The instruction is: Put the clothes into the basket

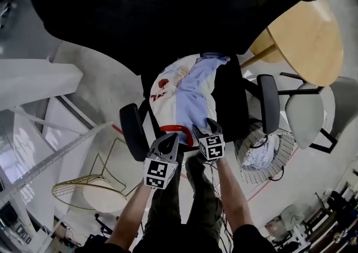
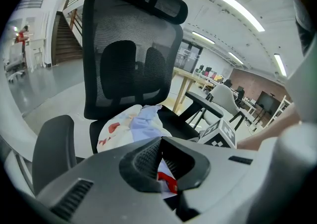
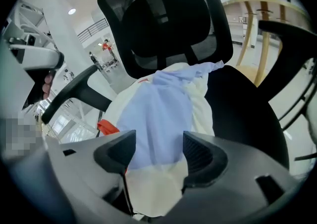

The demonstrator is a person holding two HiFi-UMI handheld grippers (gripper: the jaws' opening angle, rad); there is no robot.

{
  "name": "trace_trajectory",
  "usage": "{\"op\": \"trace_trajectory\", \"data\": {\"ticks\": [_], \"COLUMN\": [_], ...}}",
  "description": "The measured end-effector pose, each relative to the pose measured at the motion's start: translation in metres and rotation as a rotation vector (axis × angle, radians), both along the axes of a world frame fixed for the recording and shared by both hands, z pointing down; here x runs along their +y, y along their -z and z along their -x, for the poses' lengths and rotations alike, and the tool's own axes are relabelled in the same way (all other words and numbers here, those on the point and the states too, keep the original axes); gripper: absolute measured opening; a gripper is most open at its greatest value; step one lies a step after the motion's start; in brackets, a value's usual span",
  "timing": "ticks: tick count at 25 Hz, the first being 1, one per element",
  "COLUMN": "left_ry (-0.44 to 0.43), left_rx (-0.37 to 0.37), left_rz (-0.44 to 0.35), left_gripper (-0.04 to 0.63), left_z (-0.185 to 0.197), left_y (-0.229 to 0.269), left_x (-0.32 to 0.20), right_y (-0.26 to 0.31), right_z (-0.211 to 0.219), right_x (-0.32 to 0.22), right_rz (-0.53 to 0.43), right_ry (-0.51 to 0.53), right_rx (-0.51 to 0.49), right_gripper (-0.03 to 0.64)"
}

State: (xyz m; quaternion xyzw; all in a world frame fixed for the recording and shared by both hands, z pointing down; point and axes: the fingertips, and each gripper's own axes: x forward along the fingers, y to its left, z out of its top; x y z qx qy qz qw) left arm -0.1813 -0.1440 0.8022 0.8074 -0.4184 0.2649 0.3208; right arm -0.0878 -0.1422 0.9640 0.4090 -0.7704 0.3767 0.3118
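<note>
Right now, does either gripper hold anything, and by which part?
Nothing, it seems. The right gripper is open over the blue garment, not pinching it; the left gripper is shut, with red-edged cloth only behind its jaws.

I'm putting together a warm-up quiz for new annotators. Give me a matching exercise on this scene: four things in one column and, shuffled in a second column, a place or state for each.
Things
1. light blue garment
2. wire basket
3. round wooden table
4. right gripper

Places or states
A. fingers apart
B. on the floor, with a pale cloth inside
C. lying on the seat of the black office chair
D. tan top, beyond the chair

Pairs: 1-C, 2-B, 3-D, 4-A
</note>
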Motion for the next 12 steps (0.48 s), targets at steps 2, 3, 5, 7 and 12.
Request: {"op": "trace_trajectory", "data": {"ticks": [2, 3, 5, 7, 12], "left_ry": [0.003, 0.004, 0.005, 0.009, 0.016], "left_rx": [-0.011, -0.014, -0.018, -0.02, -0.02], "left_rz": [0.006, 0.01, 0.017, 0.027, 0.02], "left_gripper": [0.006, 0.006, 0.006, 0.006, 0.006], "left_z": [0.004, 0.005, 0.004, 0.005, 0.005], "left_y": [-0.006, -0.009, -0.013, -0.016, -0.023], "left_x": [0.001, 0.002, 0.002, 0.002, 0.002], "right_y": [-0.011, -0.017, -0.029, -0.041, -0.055], "right_z": [0.003, 0.005, 0.013, 0.021, 0.025], "right_x": [0.006, 0.009, 0.018, 0.028, 0.034], "right_rz": [0.029, 0.043, 0.068, 0.09, 0.066], "right_ry": [0.013, 0.028, 0.074, 0.114, 0.092], "right_rx": [-0.004, -0.006, -0.003, 0.002, 0.02], "right_gripper": [0.303, 0.308, 0.326, 0.334, 0.334]}}
